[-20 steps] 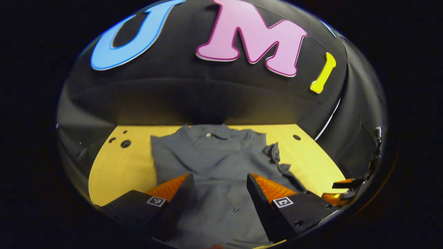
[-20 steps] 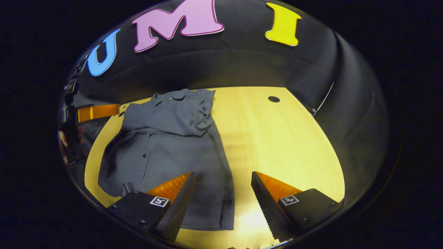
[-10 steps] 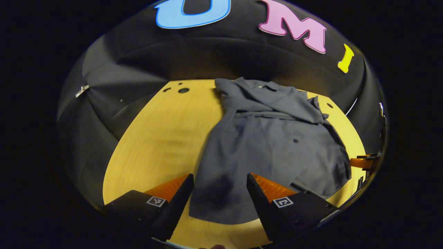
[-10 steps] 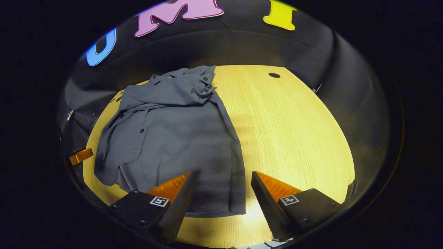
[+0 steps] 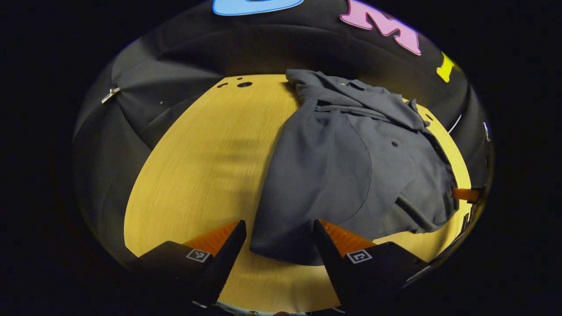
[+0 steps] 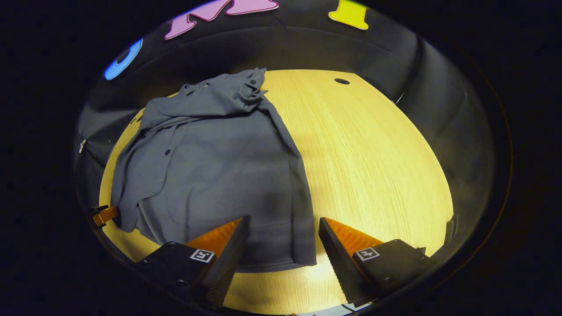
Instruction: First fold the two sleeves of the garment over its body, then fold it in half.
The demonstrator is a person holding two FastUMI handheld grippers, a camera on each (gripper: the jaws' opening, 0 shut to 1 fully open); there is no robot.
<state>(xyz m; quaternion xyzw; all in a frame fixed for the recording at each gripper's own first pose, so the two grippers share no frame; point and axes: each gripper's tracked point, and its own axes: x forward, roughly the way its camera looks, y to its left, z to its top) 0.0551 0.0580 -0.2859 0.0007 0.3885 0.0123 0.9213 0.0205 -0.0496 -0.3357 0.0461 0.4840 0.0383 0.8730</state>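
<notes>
Both sleeves are already lying over garment (image 5: 351,162) body, collar toward counter (image 6: 373,153) far edge. You are hovering left gripper (image 5: 276,245) and right gripper (image 6: 283,245), jaws apart, at near hem corners, readying halving fold.

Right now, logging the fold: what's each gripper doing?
Left gripper: open, holding nothing, at the shirt hem.
Right gripper: open, holding nothing.

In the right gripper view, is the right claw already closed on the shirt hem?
No, the right claw is open, its fingers apart above the shirt's bottom hem.
</notes>
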